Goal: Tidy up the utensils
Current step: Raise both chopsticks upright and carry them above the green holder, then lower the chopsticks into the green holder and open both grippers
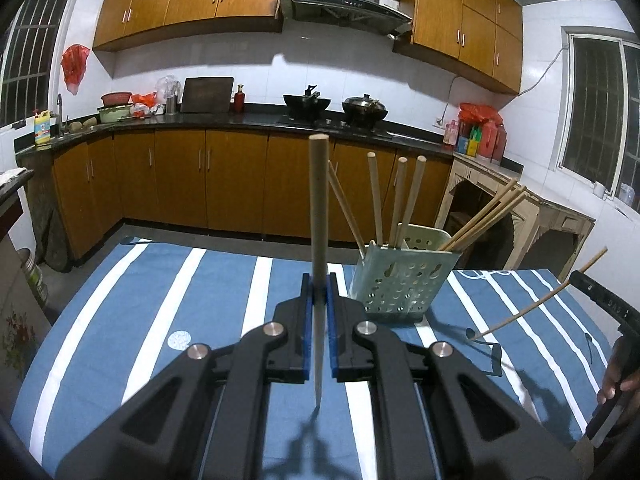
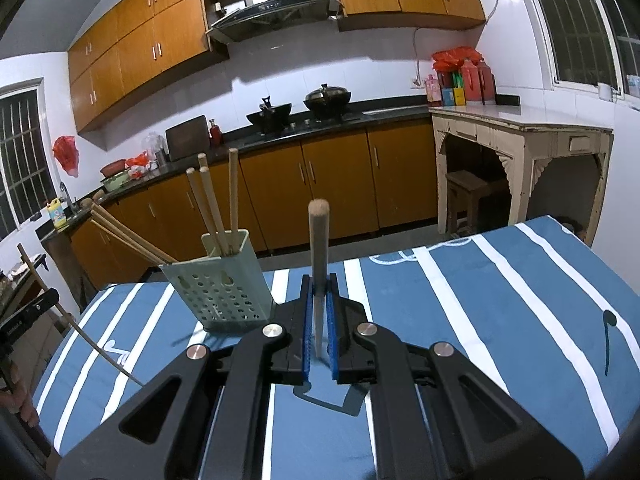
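The left gripper [image 1: 319,292] clamps 1 chopstick [image 1: 319,216] upright between its blue pads, and the right gripper [image 2: 319,292] likewise grips another chopstick [image 2: 319,240]. The perforated holder [image 1: 400,284], holding several chopsticks, stands on the striped tablecloth [image 1: 200,300] between both grippers.

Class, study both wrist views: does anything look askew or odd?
Nothing is spilled or damaged. Chopsticks in the holder splay apart. Each gripper, left and right, clamps one chopstick.

Dim indoor light, strong fisheye warp w/ dark corners, sharp shadows.
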Demonstrator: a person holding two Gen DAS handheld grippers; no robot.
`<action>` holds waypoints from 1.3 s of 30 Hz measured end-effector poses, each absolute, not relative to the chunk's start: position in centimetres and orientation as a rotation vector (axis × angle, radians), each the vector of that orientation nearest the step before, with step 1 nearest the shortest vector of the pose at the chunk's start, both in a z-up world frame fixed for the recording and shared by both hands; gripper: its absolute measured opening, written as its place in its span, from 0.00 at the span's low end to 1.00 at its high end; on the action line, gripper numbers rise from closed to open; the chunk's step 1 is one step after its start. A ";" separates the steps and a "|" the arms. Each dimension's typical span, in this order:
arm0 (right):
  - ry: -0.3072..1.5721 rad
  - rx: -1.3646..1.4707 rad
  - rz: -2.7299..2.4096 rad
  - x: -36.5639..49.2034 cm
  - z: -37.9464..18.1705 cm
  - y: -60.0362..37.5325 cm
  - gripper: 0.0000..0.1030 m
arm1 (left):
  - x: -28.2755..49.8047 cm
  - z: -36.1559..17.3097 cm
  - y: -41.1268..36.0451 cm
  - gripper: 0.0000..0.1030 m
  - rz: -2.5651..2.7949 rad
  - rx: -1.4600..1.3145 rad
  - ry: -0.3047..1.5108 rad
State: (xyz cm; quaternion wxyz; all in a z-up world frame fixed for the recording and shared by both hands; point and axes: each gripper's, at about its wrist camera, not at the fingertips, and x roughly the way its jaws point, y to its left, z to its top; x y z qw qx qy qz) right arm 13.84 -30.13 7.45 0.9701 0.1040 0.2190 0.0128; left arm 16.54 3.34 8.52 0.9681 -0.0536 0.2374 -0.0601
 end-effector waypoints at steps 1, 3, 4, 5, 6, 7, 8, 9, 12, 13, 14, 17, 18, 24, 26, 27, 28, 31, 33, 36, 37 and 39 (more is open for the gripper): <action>0.439 0.210 0.030 13.8 7.6 -30.1 0.07 | 16.5 8.6 3.3 0.07 -0.124 -0.110 0.477; 0.430 0.210 0.041 13.9 8.1 -29.9 0.07 | 16.4 8.8 3.3 0.07 -0.128 -0.113 0.469; 0.422 0.210 0.049 13.9 8.4 -29.7 0.07 | 16.3 9.0 3.2 0.07 -0.131 -0.113 0.464; 0.414 0.208 0.056 13.9 8.8 -29.6 0.07 | 16.2 9.2 3.1 0.07 -0.135 -0.113 0.455; 0.404 0.205 0.064 13.8 9.1 -29.4 0.07 | 16.1 9.4 3.0 0.07 -0.140 -0.114 0.446; 0.397 0.203 0.069 13.7 9.4 -29.2 0.07 | 16.0 9.7 2.9 0.07 -0.146 -0.116 0.435; 0.387 0.200 0.078 13.6 9.8 -29.0 0.07 | 15.9 9.9 2.9 0.07 -0.150 -0.117 0.429; 0.380 0.199 0.085 13.6 10.0 -28.8 0.07 | 15.9 10.2 2.8 0.07 -0.156 -0.120 0.420; 0.355 0.204 0.118 13.4 11.1 -28.1 0.07 | 15.7 11.2 2.3 0.07 -0.180 -0.132 0.391; 0.345 0.205 0.129 13.4 11.5 -27.9 0.07 | 15.7 11.6 2.1 0.07 -0.190 -0.137 0.379; 0.335 0.205 0.140 13.3 11.8 -27.7 0.07 | 15.7 12.0 1.9 0.07 -0.198 -0.141 0.368; 0.290 0.205 0.177 13.1 13.4 -26.9 0.07 | 15.7 13.5 1.1 0.07 -0.222 -0.144 0.327; 0.270 0.203 0.187 13.1 14.1 -26.7 0.07 | 15.7 14.1 0.7 0.07 -0.231 -0.146 0.307; 0.189 0.194 0.217 13.7 16.7 -25.4 0.07 | 16.7 17.2 -1.2 0.07 -0.244 -0.164 0.207; 0.162 0.186 0.215 14.3 17.4 -25.0 0.07 | 17.3 18.1 -1.7 0.07 -0.237 -0.179 0.178; 0.153 0.183 0.212 14.5 17.5 -24.9 0.07 | 17.7 18.5 -1.9 0.07 -0.234 -0.186 0.169; 0.143 0.180 0.211 14.9 17.7 -24.8 0.07 | 18.3 18.9 -2.1 0.07 -0.230 -0.197 0.156; 0.125 0.176 0.203 16.1 18.0 -24.3 0.07 | 19.6 19.6 -2.8 0.07 -0.218 -0.205 0.128; 0.114 0.177 0.197 16.9 17.9 -24.2 0.07 | 20.3 19.7 -3.4 0.07 -0.205 -0.195 0.109; 0.108 0.189 0.187 18.3 17.4 -24.3 0.07 | 21.8 19.4 -4.1 0.07 -0.193 -0.178 0.100; 0.111 0.193 0.186 18.6 17.2 -24.2 0.07 | 22.4 19.1 -4.3 0.07 -0.191 -0.176 0.105; 0.128 0.200 0.181 19.7 16.5 -24.4 0.07 | 23.4 18.5 -4.5 0.07 -0.186 -0.171 0.116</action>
